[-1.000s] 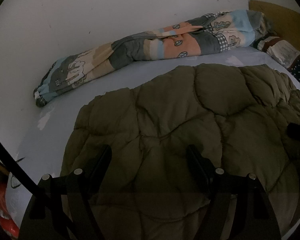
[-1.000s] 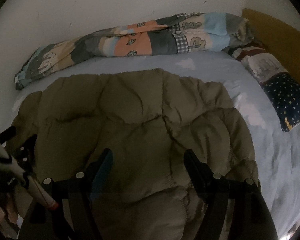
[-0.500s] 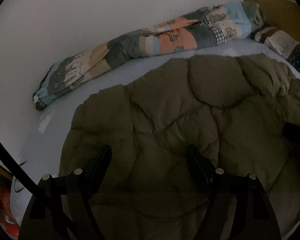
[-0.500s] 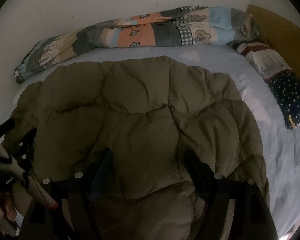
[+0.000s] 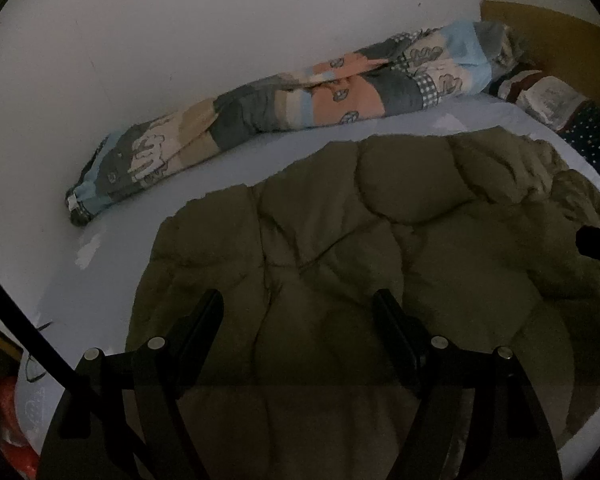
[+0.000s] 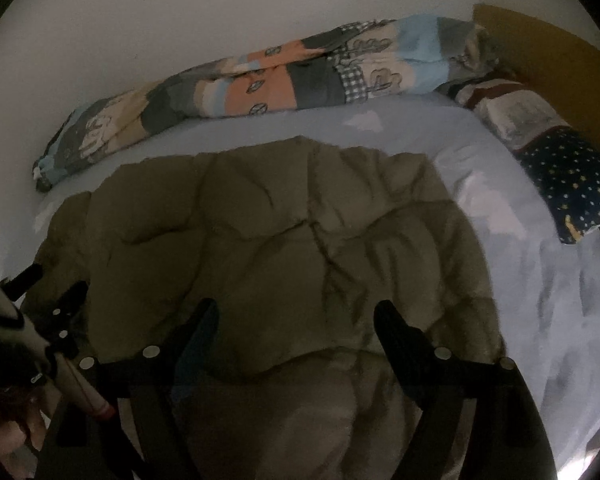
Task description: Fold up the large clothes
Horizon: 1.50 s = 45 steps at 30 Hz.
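Left wrist view: the puffy olive-green quilted jacket [image 5: 380,248] sprawls across the pale blue bedsheet [image 5: 112,280]. Left gripper [image 5: 298,312] gapes wide, empty; right gripper [image 6: 296,320], jaws just opening, empty too. Risk: slippery padding bulges, slides and springs any fold apart.

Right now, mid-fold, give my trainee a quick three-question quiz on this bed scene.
1. True or false: the olive puffer jacket lies on the light blue bedsheet.
2. What lies along the wall behind the jacket? A) the rolled patchwork quilt B) a laundry basket C) a suitcase
3. Fill in: both the left tongs and the right tongs are ____, gripping nothing.

Key: 1 true; 2 A; 3 open
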Each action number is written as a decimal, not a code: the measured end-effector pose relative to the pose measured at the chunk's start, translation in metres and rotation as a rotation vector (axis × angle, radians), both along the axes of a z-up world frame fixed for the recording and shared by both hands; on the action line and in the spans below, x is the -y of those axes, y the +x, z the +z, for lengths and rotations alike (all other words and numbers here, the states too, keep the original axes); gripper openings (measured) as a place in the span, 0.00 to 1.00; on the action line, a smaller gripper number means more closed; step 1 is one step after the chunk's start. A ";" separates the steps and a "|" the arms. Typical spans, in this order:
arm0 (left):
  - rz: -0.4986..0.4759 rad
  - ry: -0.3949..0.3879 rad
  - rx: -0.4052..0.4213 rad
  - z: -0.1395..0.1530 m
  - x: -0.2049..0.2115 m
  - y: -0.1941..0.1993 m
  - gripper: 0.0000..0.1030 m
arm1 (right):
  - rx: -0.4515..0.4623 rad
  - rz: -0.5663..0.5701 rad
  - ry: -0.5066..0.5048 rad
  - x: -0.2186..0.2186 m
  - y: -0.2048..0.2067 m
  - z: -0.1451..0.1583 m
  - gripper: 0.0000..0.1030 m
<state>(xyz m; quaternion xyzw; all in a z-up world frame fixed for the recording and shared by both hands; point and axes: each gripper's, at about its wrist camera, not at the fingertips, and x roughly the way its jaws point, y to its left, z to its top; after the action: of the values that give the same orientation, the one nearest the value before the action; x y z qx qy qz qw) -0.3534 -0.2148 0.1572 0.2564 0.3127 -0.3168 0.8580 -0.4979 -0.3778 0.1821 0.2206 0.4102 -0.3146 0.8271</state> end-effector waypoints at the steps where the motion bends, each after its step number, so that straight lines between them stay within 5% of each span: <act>1: -0.004 -0.003 0.001 0.001 -0.002 -0.004 0.74 | 0.002 -0.005 0.001 0.000 -0.002 0.001 0.81; 13: 0.015 -0.015 -0.137 0.002 -0.057 -0.046 0.74 | 0.052 0.029 0.024 -0.057 -0.043 0.018 0.81; 22: 0.317 -0.039 -0.267 -0.009 -0.129 0.014 0.74 | 0.057 -0.116 0.045 -0.043 -0.103 0.017 0.81; 25: 0.340 -0.027 -0.335 -0.025 -0.131 0.025 0.75 | 0.023 -0.175 0.090 -0.028 -0.110 0.001 0.81; 31: 0.349 0.045 -0.281 -0.040 -0.118 0.020 0.81 | -0.073 -0.164 0.111 -0.018 -0.095 -0.029 0.84; 38: 0.378 0.030 -0.266 -0.044 -0.115 0.020 0.83 | -0.117 -0.178 0.135 -0.015 -0.088 -0.054 0.90; 45: 0.365 -0.069 -0.157 -0.010 -0.123 -0.017 0.83 | -0.108 -0.203 -0.018 -0.049 -0.084 -0.036 0.85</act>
<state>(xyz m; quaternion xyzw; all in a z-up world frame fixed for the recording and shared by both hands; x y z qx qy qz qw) -0.3699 -0.0913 0.1468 0.1404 0.4091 -0.1854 0.8824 -0.5823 -0.3292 0.1460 0.2363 0.4270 -0.4121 0.7694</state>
